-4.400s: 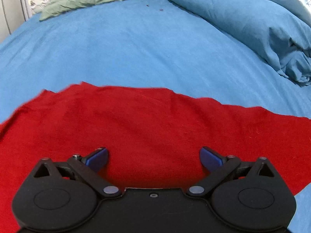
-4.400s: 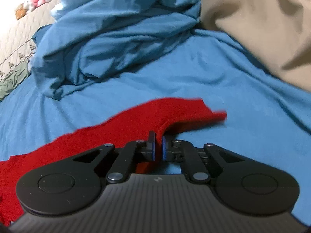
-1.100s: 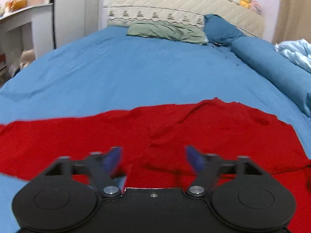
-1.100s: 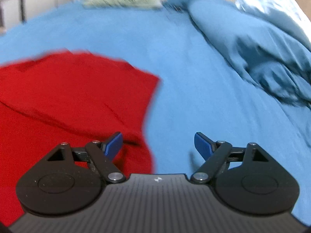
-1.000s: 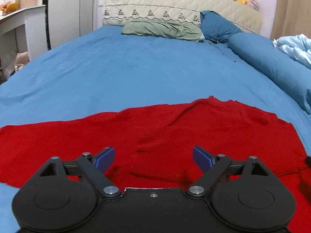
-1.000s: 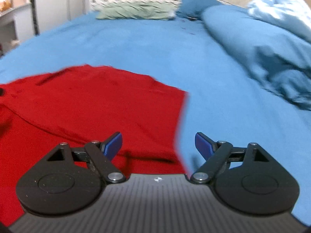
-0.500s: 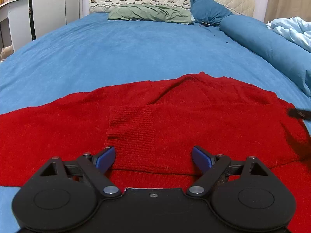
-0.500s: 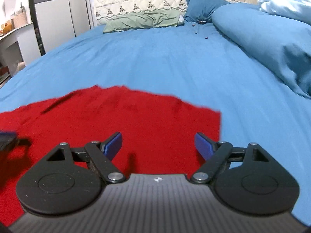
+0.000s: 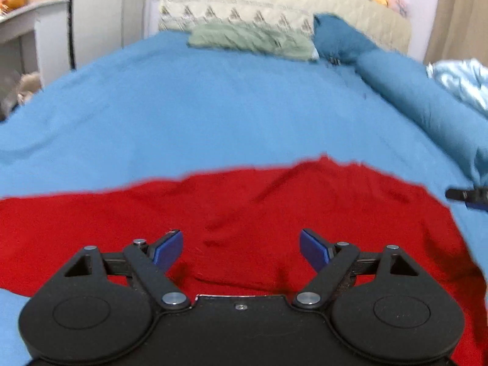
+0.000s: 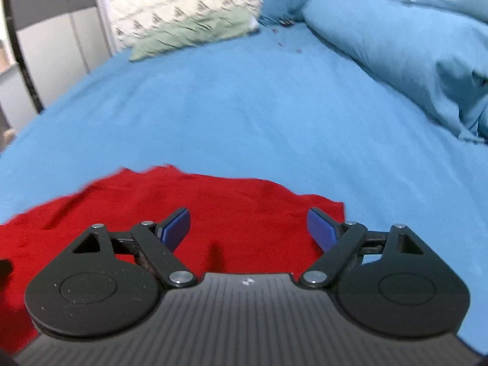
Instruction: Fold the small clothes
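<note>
The red garment [image 9: 274, 213] lies spread on the blue bed sheet [image 9: 213, 116], at the near end of the bed and well apart from the green pillow [image 9: 250, 38] and the blue bolster [image 9: 421, 100] at the far end. A soft, flat surface such as this lets the cloth rest without sliding — a suitable base for folding.

The left tool [image 9: 241, 248] hangs over the near part of the garment with its jaws wide and nothing between them. Its blue pads [image 9: 167, 249] sit above the red cloth; whether they touch it cannot be told. In the left wrist view a raised ridge runs across the cloth just ahead of the tool, which suggests one layer already lies over another there.

The right tool [image 10: 248, 228] is likewise spread wide and empty. It is placed over the garment's right portion, with the cloth's right-hand corner [image 10: 335, 207] just beyond its right pad. In the left wrist view the tip of the right tool [image 9: 466, 196] shows at the right margin, just off the garment's edge.

Judgement: both tools are held apart and unloaded because the work is between grasps — positioned one toward each side so that each can take an edge for the next fold. The cloth is loose knit and will likely sag if lifted at one point only.
</note>
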`<state>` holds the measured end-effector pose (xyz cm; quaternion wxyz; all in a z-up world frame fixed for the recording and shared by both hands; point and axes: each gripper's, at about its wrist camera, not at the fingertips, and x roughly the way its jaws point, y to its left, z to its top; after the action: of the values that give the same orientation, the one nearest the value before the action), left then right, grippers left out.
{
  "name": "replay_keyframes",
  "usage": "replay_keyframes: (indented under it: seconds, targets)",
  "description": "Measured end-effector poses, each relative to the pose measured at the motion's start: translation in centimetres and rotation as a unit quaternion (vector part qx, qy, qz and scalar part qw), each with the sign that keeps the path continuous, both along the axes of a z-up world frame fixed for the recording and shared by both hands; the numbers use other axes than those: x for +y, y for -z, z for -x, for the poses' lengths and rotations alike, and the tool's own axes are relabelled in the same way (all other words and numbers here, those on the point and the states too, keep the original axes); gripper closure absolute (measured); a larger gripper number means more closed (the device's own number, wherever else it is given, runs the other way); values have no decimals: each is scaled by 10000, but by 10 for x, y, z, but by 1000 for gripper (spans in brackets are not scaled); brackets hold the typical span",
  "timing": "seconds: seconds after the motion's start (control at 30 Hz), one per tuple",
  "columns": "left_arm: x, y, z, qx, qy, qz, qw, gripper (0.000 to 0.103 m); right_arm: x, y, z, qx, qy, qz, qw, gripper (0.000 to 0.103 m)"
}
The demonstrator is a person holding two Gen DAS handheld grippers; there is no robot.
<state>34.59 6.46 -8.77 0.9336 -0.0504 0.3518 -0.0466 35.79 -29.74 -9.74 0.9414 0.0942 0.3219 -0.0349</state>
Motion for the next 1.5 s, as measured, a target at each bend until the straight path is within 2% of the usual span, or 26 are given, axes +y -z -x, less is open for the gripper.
replay_keyframes:
  seconds: [0.1, 0.17, 0.33, 0.43, 0.5, 0.6, 0.63, 0.73, 0.8, 0.87, 1.0, 1.1, 1.13, 1.17, 1.23, 1.3, 1.33, 1.4, 1.5]
  targets:
    - [24, -31, 15, -191, -262, -40, 9995, 11, 27, -30, 20, -46, -232, 21, 9997, 0]
    - [45, -49, 25, -297, -490, -38, 9984, 1, 46, -40, 32, -120, -340, -22, 9993, 0]
    - [121, -67, 48, -376, -1371, 103, 9898, 0, 96, -52, 29, 39, -751, -94, 9971, 0]
    - [176, -57, 55, -245, -2055, 272, 9780, 0, 135, -54, 32, 49, -982, -82, 9951, 0]
    - [213, -44, 61, -134, -2411, 518, 9690, 1, 155, -53, 30, 69, -1135, -138, 9934, 0]
    - [255, -19, 69, 115, -2845, 767, 9555, 5, 185, -49, 28, 94, -1362, -143, 9905, 0]
    - [266, -11, 70, 208, -2948, 814, 9518, 9, 194, -48, 26, 109, -1423, -105, 9897, 0]
    - [293, 12, 73, 428, -3134, 1105, 9422, 17, 217, -44, 20, 147, -1571, -18, 9875, 0]
    - [303, 25, 71, 549, -3207, 1321, 9363, 25, 227, -41, 18, 148, -1634, 40, 9864, 0]
    - [314, 39, 65, 672, -3261, 1516, 9307, 39, 235, -39, 16, 145, -1679, 111, 9856, 0]
    - [331, 52, 59, 587, -3386, 1852, 9206, 44, 238, -31, 11, 167, -1700, 133, 9852, 0]
    - [337, 53, 49, 405, -3467, 1908, 9175, 48, 236, -24, 8, 237, -1667, 82, 9857, 0]
    - [341, 54, 45, 367, -3496, 1893, 9168, 55, 234, -22, 7, 254, -1658, 61, 9858, 0]
    - [343, 55, 43, 337, -3532, 1849, 9165, 72, 232, -21, 8, 260, -1650, 46, 9859, 0]
    - [346, 57, 39, 354, -3606, 1737, 9157, 99, 229, -18, 8, 256, -1605, 16, 9867, 0]
    - [345, 56, 39, 283, -3636, 1797, 9136, 99, 226, -15, 7, 260, -1559, -34, 9874, 0]
    - [343, 51, 38, 227, -3615, 1751, 9155, 99, 224, -13, 6, 262, -1527, -56, 9879, 0]
    - [329, 32, 36, 25, -3450, 1468, 9270, 99, 220, -12, 6, 245, -1457, -87, 9890, 0]
    - [291, -12, 37, -421, -3058, 942, 9465, 99, 209, -12, 8, 213, -1330, -177, 9907, 0]
